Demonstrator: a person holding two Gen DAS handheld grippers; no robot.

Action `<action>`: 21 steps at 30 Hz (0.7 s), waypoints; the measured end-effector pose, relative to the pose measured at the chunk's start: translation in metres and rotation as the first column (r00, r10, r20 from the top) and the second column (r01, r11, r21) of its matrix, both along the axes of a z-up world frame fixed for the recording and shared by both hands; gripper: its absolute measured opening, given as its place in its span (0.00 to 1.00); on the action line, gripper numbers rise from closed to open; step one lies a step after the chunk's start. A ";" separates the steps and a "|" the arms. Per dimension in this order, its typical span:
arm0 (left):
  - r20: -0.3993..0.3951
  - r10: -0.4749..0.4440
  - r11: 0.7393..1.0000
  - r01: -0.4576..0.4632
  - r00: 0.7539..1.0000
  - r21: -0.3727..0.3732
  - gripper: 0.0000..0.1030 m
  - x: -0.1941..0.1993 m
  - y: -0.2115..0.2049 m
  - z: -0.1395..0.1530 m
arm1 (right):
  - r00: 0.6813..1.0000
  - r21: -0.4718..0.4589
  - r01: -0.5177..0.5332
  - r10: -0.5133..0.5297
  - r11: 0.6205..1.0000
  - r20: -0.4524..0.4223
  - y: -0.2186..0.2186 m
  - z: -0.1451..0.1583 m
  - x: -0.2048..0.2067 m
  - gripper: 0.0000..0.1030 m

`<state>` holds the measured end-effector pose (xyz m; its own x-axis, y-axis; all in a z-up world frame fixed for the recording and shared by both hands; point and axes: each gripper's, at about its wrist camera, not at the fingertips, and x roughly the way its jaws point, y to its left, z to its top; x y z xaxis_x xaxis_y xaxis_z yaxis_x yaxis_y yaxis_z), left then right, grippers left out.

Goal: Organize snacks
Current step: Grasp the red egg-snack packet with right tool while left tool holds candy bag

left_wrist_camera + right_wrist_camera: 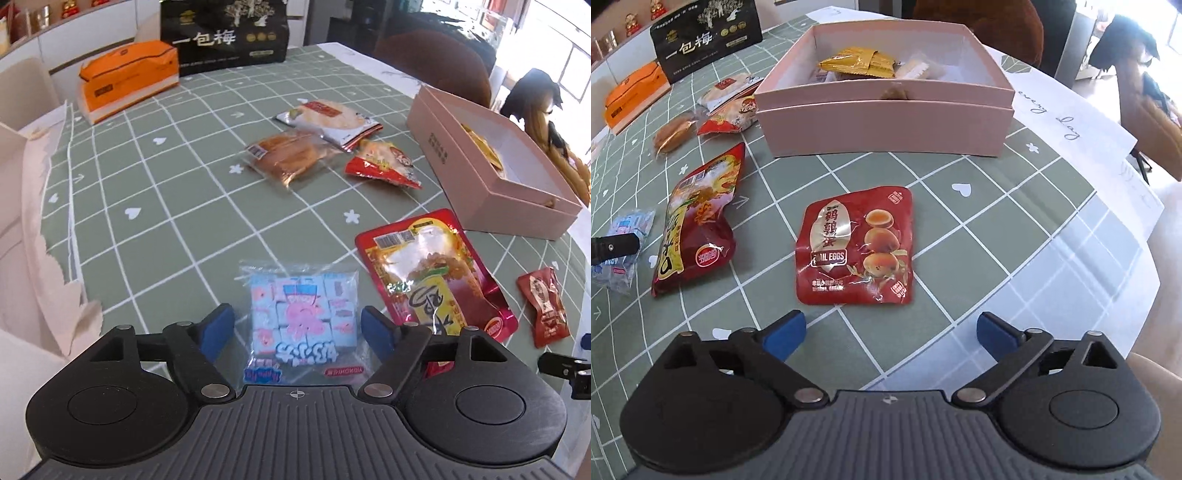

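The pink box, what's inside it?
Inside the pink box you can see a shiny gold packet, some pale wrapped snacks beside it, and something small and brown by the front wall. That wall hides whatever lies lower down.

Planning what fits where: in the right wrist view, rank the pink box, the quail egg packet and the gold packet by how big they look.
1. pink box
2. quail egg packet, though nearer the camera
3. gold packet, partly hidden inside the box, farther away

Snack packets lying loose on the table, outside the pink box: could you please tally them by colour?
Red: 3 (big pouch, quail egg packet, small red-and-white packet)
Blue: 1 (candy bag)
Clear: 1 (bread packet)
White: 1 (cracker packet)
Total: 6
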<state>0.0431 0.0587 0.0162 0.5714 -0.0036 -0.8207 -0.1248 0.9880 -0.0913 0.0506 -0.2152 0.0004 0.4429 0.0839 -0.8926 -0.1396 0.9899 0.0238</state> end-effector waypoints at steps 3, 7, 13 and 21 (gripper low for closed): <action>0.002 -0.042 0.999 0.042 0.999 -0.008 0.64 -0.003 -0.007 0.002 | 1.000 -0.001 0.000 0.000 1.000 0.009 0.001 -0.002 -0.001 1.00; -0.034 -0.107 0.993 0.105 0.994 -0.046 0.64 -0.023 -0.028 0.004 | 1.000 -0.004 -0.006 0.006 1.000 0.018 0.002 -0.002 0.000 1.00; -0.029 -0.176 0.983 0.175 0.984 -0.056 0.65 -0.059 -0.064 0.000 | 0.995 -0.014 -0.061 0.062 0.998 0.074 0.013 0.011 0.003 0.99; -0.033 -0.177 0.984 0.176 0.984 -0.026 0.65 -0.066 -0.076 0.000 | 1.000 0.027 -0.006 0.006 1.000 0.010 0.018 0.000 0.040 0.96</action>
